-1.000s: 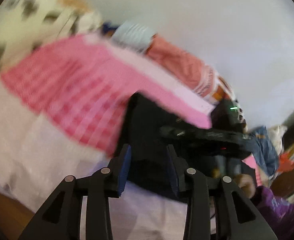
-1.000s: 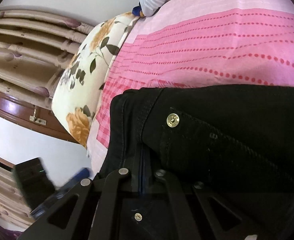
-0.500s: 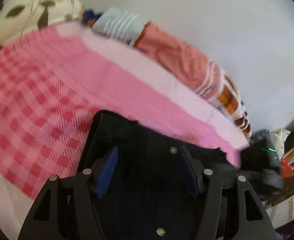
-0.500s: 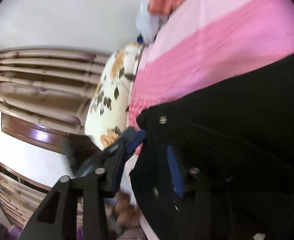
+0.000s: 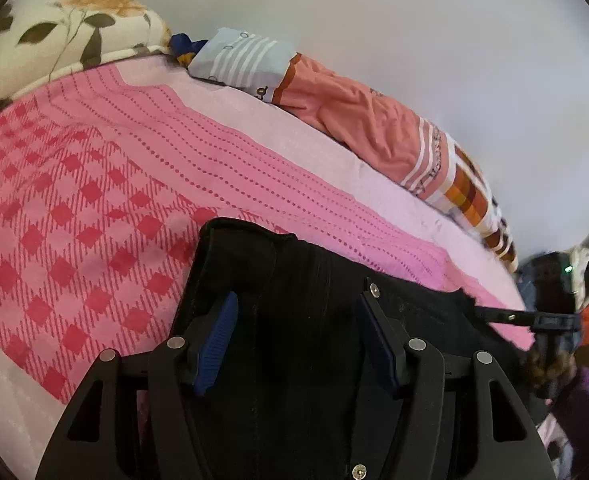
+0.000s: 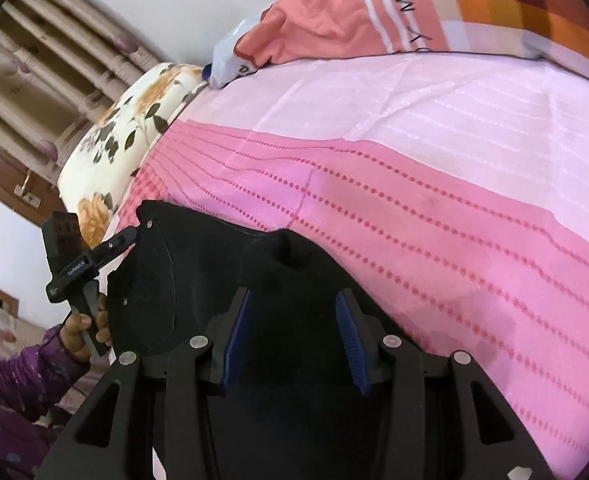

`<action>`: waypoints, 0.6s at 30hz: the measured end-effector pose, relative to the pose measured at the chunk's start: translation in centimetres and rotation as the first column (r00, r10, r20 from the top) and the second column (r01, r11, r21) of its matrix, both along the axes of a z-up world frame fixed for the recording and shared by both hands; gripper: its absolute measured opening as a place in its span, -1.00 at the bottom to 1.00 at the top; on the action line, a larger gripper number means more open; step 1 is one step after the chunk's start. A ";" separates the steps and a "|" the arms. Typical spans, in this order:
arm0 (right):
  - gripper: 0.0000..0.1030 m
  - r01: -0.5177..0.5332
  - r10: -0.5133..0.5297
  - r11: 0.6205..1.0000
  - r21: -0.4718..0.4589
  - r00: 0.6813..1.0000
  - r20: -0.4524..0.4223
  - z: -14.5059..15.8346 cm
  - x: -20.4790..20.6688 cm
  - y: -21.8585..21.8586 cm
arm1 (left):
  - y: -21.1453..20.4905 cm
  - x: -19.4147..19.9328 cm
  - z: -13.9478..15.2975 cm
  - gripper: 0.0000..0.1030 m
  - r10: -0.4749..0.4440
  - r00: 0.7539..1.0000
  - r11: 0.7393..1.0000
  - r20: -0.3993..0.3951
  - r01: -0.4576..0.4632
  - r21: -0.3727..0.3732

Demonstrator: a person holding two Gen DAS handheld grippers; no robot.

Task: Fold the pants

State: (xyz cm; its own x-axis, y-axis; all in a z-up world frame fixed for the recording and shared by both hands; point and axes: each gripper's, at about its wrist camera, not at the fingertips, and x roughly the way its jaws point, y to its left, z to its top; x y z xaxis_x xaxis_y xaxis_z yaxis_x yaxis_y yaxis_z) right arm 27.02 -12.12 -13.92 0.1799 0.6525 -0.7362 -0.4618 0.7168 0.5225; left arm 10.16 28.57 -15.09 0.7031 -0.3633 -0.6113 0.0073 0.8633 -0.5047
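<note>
Both sets of jaws now stand apart. The left gripper (image 5: pixel 296 340), narrower a second ago, spreads its blue pads over the black denim pants (image 5: pixel 314 320) without pressing them. The right gripper (image 6: pixel 294 338), clamped on the waistband a second ago, has let go, and dark cloth lies between its pads, unpinched. The pants lie flat on the pink patterned bed sheet (image 6: pixel 414 208), their metal rivets showing. Farther out sit a floral cream pillow (image 5: pixel 66 28) and an orange striped blanket (image 5: pixel 374 128) against the wall.
</note>
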 end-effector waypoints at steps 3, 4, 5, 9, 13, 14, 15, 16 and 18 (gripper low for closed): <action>-0.19 -0.073 0.074 0.997 0.021 0.997 -0.012 -0.3 0.6 0.6 | 1.1 -0.3 -0.5 0.20 0.007 1.000 0.996 0.017 -0.006 -0.086; -0.19 -0.105 0.106 0.994 0.040 0.994 -0.024 -0.3 0.6 1.3 | 1.3 -0.4 -0.6 0.20 0.010 1.000 0.994 0.021 -0.008 -0.107; -0.18 -0.136 0.137 0.989 0.050 0.990 -0.029 -0.2 0.5 1.8 | 1.6 -0.5 -0.8 0.20 0.015 1.000 0.992 0.026 -0.012 -0.129; -0.21 -0.200 0.201 0.979 0.049 0.979 -0.028 -0.3 0.8 3.5 | 1.1 -0.5 -0.6 0.21 0.016 0.999 0.996 0.030 -0.014 -0.091; -0.77 -0.150 0.150 0.989 0.016 0.988 0.036 0.1 1.5 3.8 | 0.9 -0.5 -0.5 0.21 0.018 0.999 0.996 0.032 -0.015 -0.090; -0.78 -0.141 0.139 0.990 0.026 0.989 0.047 0.3 1.5 3.6 | 0.9 -0.5 -0.5 0.21 0.019 0.999 0.996 0.034 -0.016 -0.091; -0.79 -0.128 0.127 0.992 0.021 0.990 0.065 0.5 1.3 3.4 | 0.9 -0.5 -0.5 0.21 0.019 0.999 0.996 0.034 -0.016 -0.090; -0.81 -0.117 0.116 0.993 0.016 0.991 0.072 0.5 1.4 3.4 | 0.9 -0.4 -0.6 0.21 0.020 0.999 0.996 0.035 -0.017 -0.090; -0.84 -0.065 0.062 0.997 0.032 0.994 0.089 0.7 2.1 2.9 | 0.8 -0.4 -0.5 0.21 0.021 0.999 0.996 0.035 -0.018 -0.085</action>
State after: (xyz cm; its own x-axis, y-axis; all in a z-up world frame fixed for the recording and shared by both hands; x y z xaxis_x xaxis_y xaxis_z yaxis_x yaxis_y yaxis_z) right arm 29.10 -9.24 -13.21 0.1998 0.6899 -0.6957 -0.5511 0.6662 0.5024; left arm 9.75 29.37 -15.63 0.7312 -0.3993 -0.5531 0.0106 0.8174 -0.5760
